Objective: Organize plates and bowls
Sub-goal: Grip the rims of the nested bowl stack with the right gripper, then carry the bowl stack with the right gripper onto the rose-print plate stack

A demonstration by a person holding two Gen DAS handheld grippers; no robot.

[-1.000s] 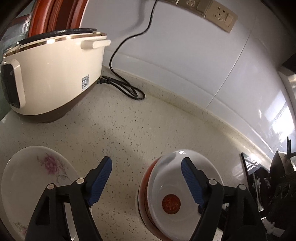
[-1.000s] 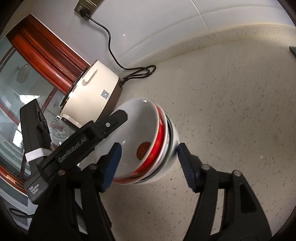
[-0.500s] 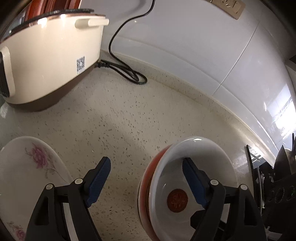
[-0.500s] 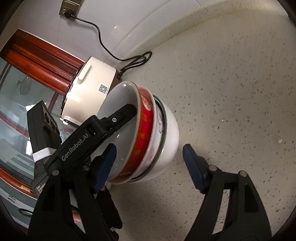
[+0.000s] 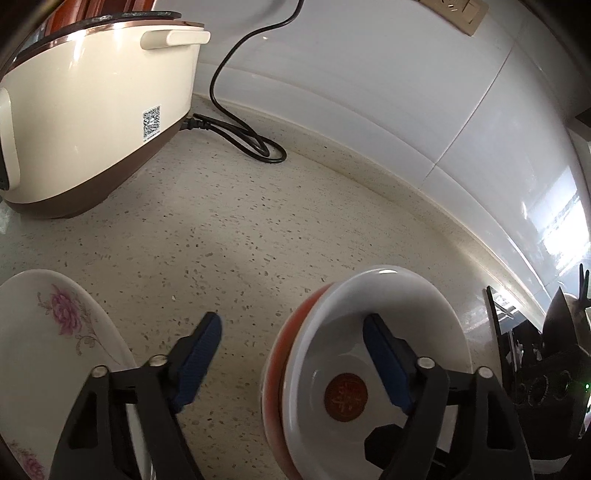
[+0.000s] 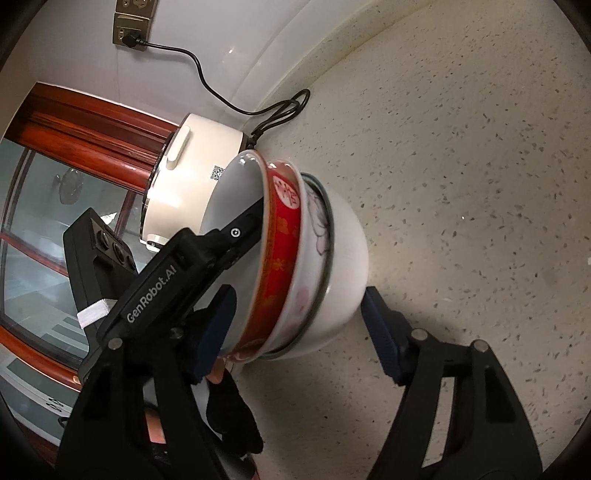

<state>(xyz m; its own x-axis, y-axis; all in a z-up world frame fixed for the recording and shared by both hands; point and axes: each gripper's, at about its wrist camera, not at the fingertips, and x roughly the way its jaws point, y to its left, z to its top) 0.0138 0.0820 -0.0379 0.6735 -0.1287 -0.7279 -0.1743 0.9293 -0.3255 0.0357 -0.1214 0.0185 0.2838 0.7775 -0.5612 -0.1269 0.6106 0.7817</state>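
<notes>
A stack of nested bowls stands on the speckled counter: a white top bowl with a red medallion, a red bowl under it, then a flowered bowl and a plain white outer bowl. My left gripper straddles the stack's near rim. One of its fingers is inside the top bowl and the other stands clear of the outside wall. Its jaws are closing. My right gripper has the whole stack between its pads, also closing, with no firm press visible. A flowered plate lies at the left.
A cream rice cooker stands at the back left. Its black cord coils by the tiled wall and runs up to a socket. Dark objects crowd the right edge. A gloved hand holds the left gripper.
My right gripper has sunk and rolled, and the stack now sits deeper between its pads. Both pairs of jaws widened slightly, then narrowed again. The left gripper has barely shifted.
</notes>
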